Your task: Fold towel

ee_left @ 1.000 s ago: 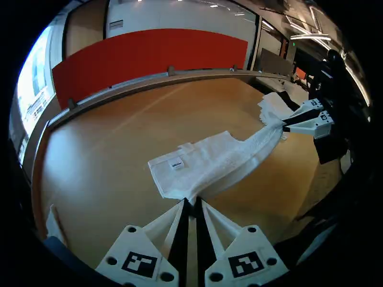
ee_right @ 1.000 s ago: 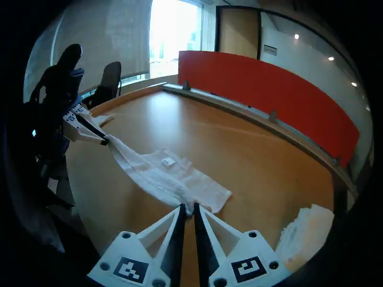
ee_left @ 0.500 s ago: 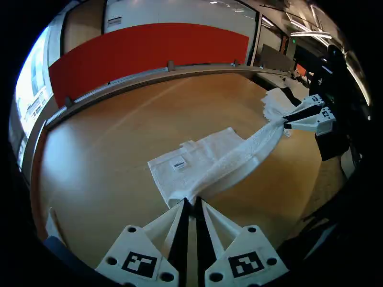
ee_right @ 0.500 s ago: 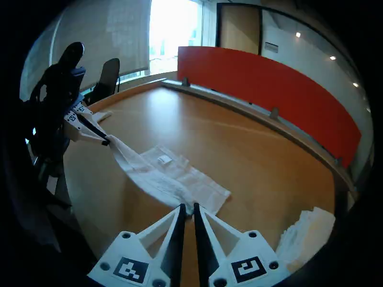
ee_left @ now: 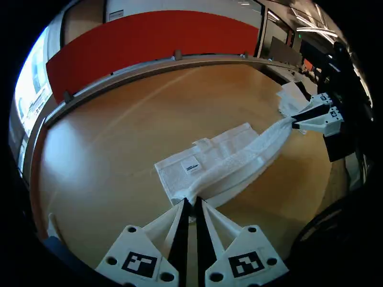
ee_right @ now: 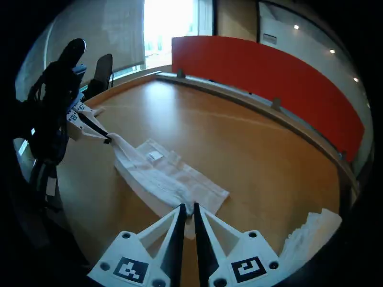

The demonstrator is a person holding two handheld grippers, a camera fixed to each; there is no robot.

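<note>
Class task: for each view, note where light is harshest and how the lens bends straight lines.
Right gripper view: window blown out white, the person beside it a dark silhouette. Left gripper view: window glare at the left; red partition and table rim bow from fisheye.

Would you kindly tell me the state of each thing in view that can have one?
towel: partly folded, one long edge stretched and lifted between both claws, the rest lying on the table, tag facing up.
left claw: shut on one end of the towel's lifted edge.
right claw: shut on the other end.
pile of white cloths: loosely stacked near the table's edge, untouched.
</note>
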